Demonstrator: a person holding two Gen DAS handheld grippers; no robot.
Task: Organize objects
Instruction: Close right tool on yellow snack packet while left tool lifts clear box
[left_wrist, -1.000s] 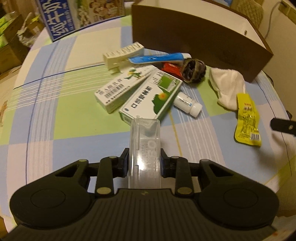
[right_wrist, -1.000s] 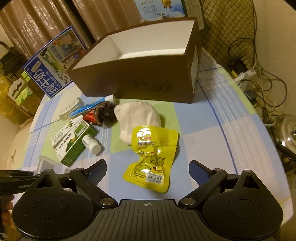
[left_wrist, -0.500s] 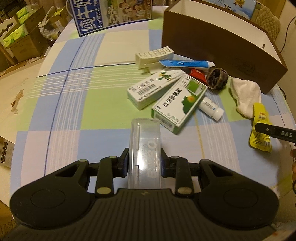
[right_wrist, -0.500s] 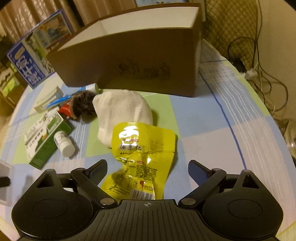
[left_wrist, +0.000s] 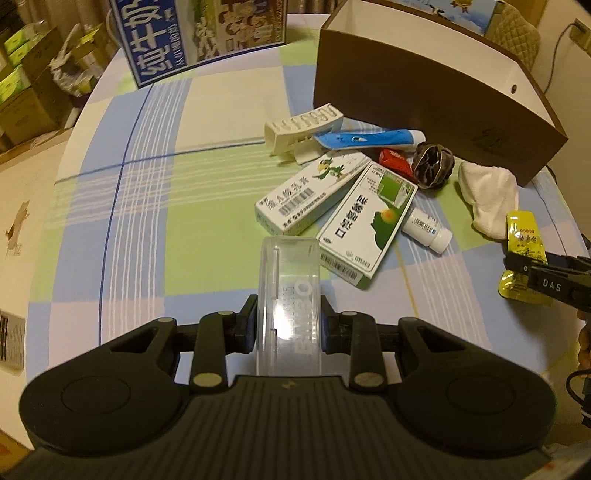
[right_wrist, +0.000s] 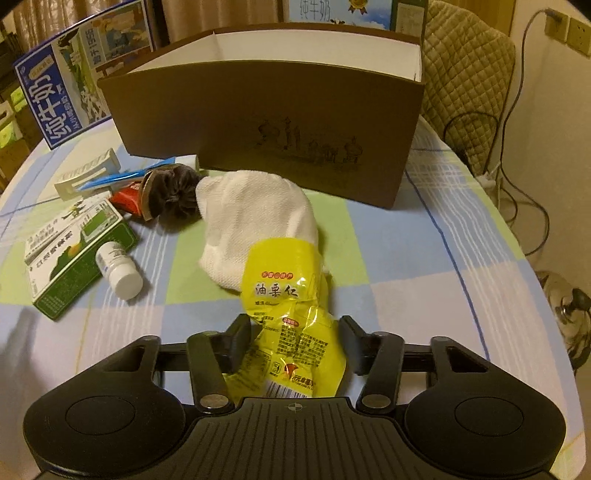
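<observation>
While the left gripper (left_wrist: 289, 325) clamps a clear, rectangular plastic case (left_wrist: 289, 291) above the checked tablecloth (left_wrist: 147, 206), the right gripper (right_wrist: 291, 343) has its fingers pressed against a crinkled yellow snack packet (right_wrist: 286, 295) at 6 o'clock of the brown box (right_wrist: 266, 125).

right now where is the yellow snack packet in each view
Left wrist view: the yellow snack packet is at the far right edge, partly under the right hand-held gripper.
Right wrist view: the packet is bottom centre, between the fingers, overlapping the white cloth.
Shared landmark: the brown box behind the clutter.
</observation>
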